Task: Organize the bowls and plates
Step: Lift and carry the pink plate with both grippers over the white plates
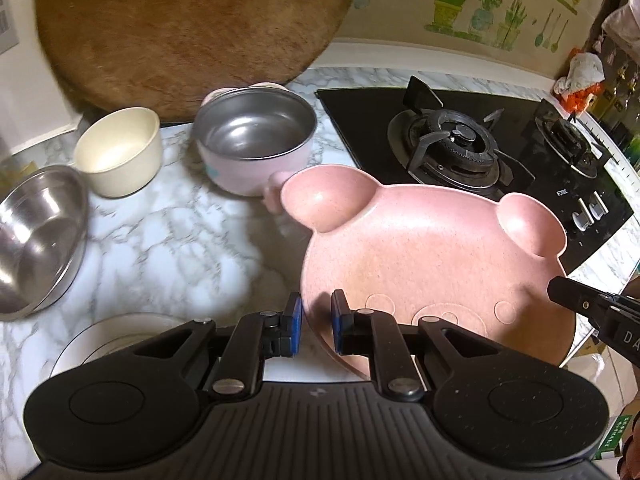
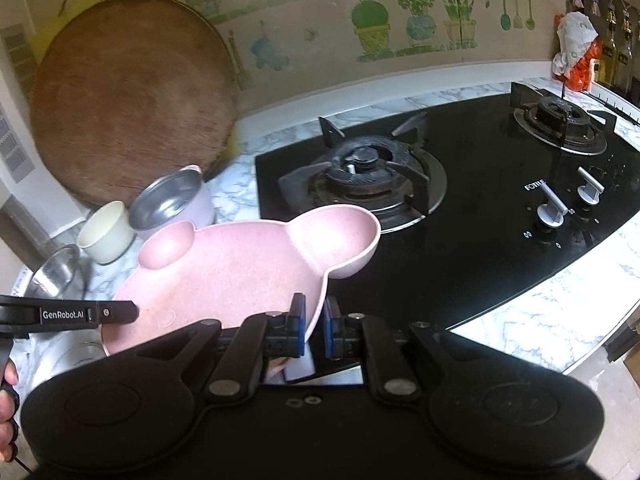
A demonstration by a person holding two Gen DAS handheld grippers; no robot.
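Presently, the left hand-held gripper (image 1: pixel 316 326) is nearly closed, its blue pads pinching the near left rim of the pink bear-shaped plate (image 1: pixel 420 256). The right hand-held gripper (image 2: pixel 316 330) is likewise nearly closed on the opposite rim, as its own view shows. Both grips appear secure; the plate hangs between the two, clear of the bench (image 1: pixel 168 232) and partly over the edge of the black gas hob (image 1: pixel 500 140).

The plate lies directly ahead of both grippers, ears pointing away toward the wall, its long axis running across from one gripper to the other. Neither hand is nearer; the load is shared evenly. Any coming move therefore calls for both hands travelling together, or the rim may twist out of one grip.

Materials: the plate is matte, speckled pink, shallow, with two round ear wells. To its left stand a pink steel-lined pot (image 1: pixel 256 140), a cream bowl (image 1: pixel 120 150) and a shiny steel bowl (image 1: pixel 36 240). A white plate (image 1: pixel 104 336) lies below the left gripper. A round wooden board (image 1: pixel 180 28) leans against the wall. The bench is marble-patterned and smooth.
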